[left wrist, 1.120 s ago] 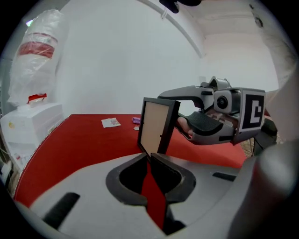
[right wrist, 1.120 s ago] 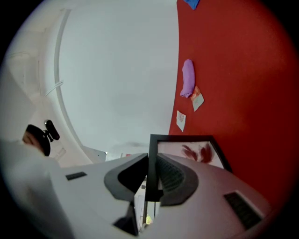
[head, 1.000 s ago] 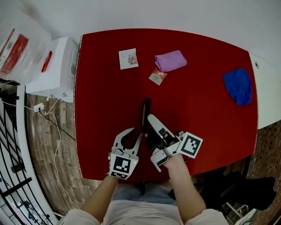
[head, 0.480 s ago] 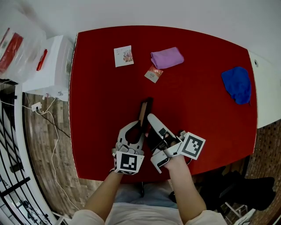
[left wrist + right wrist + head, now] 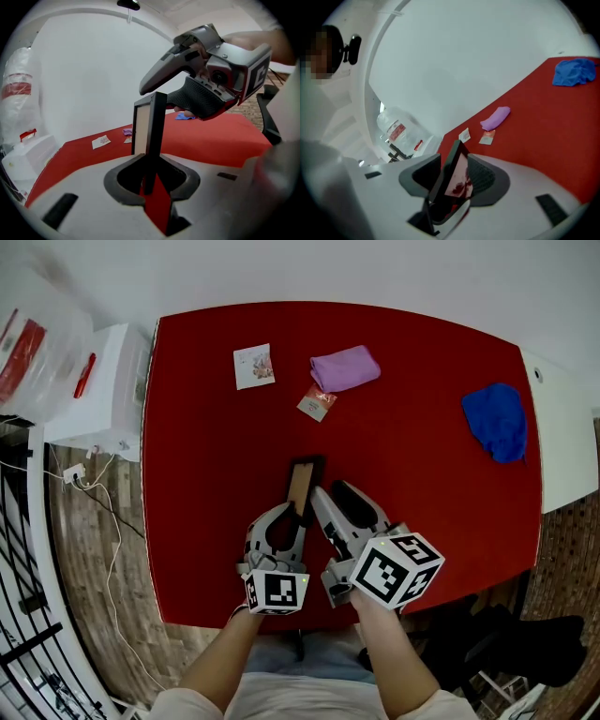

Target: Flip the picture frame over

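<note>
I locate the picture frame near the middle of the table's near edge. Toward the far edge lie a card at left, a folded cloth right of it, and a sachet just before that cloth. A second cloth lies by the right edge.

A red counter fills mid-frame. Along its upper edge lie a white card, a purple cloth and a small packet; a blue cloth lies at the right.
</note>
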A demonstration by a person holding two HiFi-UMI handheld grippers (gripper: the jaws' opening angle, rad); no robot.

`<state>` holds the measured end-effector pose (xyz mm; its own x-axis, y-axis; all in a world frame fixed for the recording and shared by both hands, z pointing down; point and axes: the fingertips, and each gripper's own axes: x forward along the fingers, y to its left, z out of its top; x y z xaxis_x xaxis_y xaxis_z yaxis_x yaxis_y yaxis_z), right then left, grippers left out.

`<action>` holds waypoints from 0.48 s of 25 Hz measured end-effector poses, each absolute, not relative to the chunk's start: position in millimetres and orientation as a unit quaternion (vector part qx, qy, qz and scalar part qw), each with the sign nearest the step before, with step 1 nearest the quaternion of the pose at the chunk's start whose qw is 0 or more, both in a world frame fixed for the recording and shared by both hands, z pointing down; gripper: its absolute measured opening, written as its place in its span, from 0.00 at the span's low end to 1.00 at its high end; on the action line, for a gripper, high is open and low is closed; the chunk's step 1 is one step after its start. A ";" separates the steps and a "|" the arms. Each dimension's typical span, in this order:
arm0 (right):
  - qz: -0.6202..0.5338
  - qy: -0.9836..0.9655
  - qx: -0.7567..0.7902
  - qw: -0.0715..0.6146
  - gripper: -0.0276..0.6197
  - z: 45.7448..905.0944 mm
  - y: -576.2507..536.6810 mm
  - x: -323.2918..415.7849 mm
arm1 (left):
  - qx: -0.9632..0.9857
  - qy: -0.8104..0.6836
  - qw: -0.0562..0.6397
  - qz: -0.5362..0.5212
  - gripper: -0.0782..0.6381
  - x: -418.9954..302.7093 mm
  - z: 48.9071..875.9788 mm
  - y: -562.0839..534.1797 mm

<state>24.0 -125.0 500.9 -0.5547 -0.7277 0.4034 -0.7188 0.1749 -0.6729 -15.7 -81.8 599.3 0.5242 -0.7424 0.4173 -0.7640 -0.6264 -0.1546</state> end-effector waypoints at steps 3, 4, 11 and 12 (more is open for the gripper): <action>-0.438 0.764 -0.474 -0.006 0.29 505.9 -122.2 18.9 | 0.867 -0.434 0.003 0.243 0.23 -10.3 599.1 -81.7; -0.436 0.763 -0.477 -0.008 0.29 506.7 -122.1 19.3 | 0.867 -0.433 0.000 0.246 0.23 -9.1 599.2 -81.8; -0.443 0.752 -0.488 -0.010 0.16 513.2 -124.8 37.2 | 0.886 -0.398 0.026 0.236 0.24 0.0 601.2 -77.3; -0.450 0.749 -0.486 -0.006 0.15 515.1 -125.0 40.3 | 0.889 -0.392 0.028 0.234 0.24 0.4 600.9 -74.7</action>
<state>40.3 -125.0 515.1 -0.5271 -0.7233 0.4461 -0.7332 0.1217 -0.6690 0.4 -74.7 600.9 0.5832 -0.6842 0.4380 -0.7100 -0.6913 -0.1343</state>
